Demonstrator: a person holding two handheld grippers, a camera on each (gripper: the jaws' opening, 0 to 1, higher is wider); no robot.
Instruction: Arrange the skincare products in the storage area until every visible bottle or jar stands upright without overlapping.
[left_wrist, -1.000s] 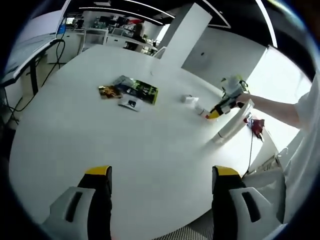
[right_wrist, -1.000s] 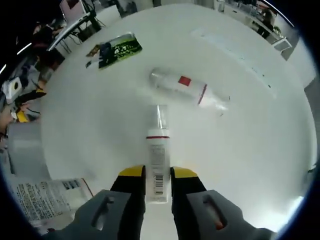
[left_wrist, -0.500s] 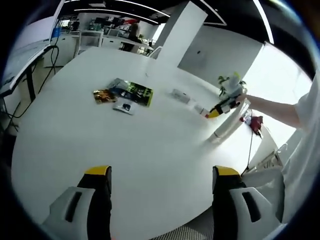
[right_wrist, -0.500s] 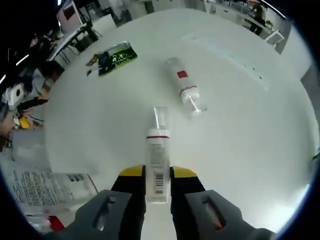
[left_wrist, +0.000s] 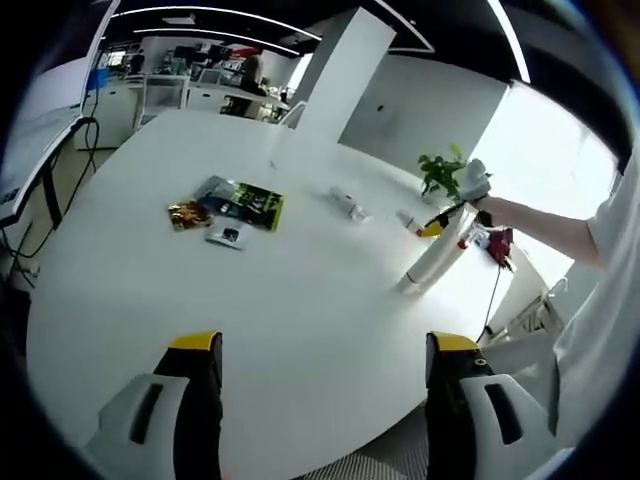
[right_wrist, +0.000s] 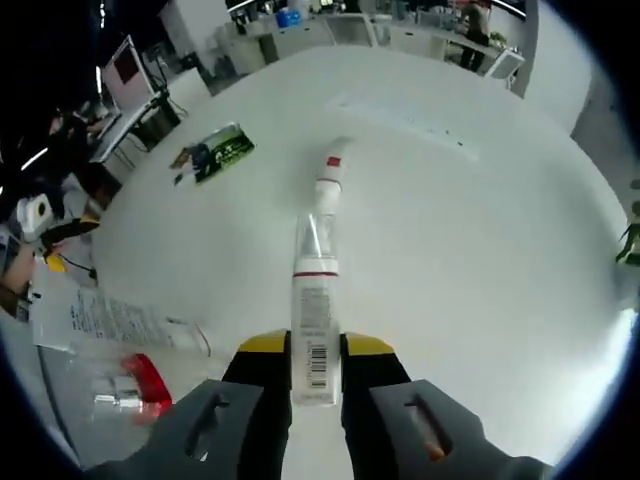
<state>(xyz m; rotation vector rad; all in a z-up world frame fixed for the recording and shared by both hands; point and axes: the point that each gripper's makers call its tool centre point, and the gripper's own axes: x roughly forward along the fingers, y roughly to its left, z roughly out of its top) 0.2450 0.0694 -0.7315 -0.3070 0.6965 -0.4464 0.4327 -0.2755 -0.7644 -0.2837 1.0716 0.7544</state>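
Slim clear bottle (right_wrist: 316, 320) — glossy table (right_wrist: 480, 300)

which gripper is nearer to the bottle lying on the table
Right. The right gripper, shut on a clear-capped bottle, points at the lying bottle just past that cap. The left gripper hangs open at the table's near edge, far from it.

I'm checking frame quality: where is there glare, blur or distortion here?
Left gripper view: the bright window behind the right gripper washes out that corner, and the white table bulges with fisheye curve. Right gripper view: the held bottle is sharp, while the clear bottle at the lower left is stretched and blurred.
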